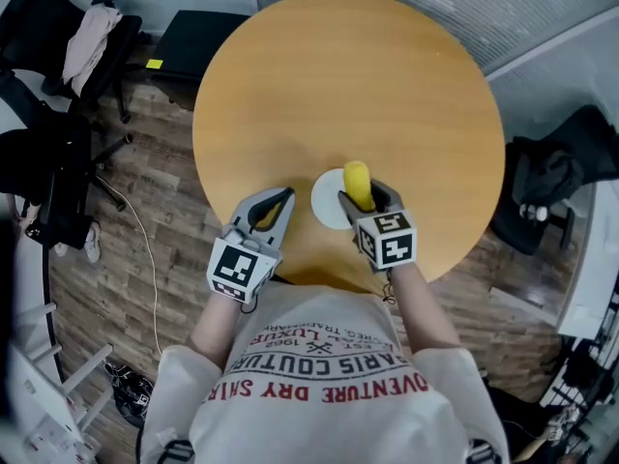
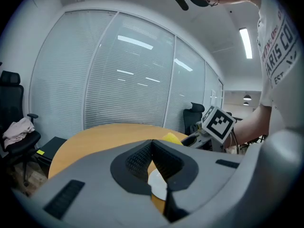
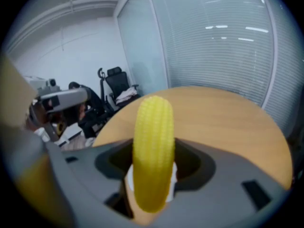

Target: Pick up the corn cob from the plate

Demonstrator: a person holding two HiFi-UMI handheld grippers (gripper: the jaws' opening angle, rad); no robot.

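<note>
A yellow corn cob (image 1: pixel 358 184) sticks out forward from my right gripper (image 1: pixel 366 197), whose jaws are shut on it above a small white plate (image 1: pixel 327 201). In the right gripper view the corn cob (image 3: pixel 153 151) stands between the jaws with the plate (image 3: pixel 129 178) showing just behind it. My left gripper (image 1: pixel 273 207) hovers left of the plate, shut and holding nothing. The left gripper view shows the plate (image 2: pixel 157 181) under its closed jaws, a bit of corn cob (image 2: pixel 172 137) and the right gripper (image 2: pixel 194 137) beyond.
The round wooden table (image 1: pixel 338 85) carries only the plate, near its front edge. Office chairs (image 1: pixel 58 75) stand at the left on the wood floor; another dark chair (image 1: pixel 556 177) is at the right. Glass walls with blinds (image 2: pixel 118 75) lie beyond the table.
</note>
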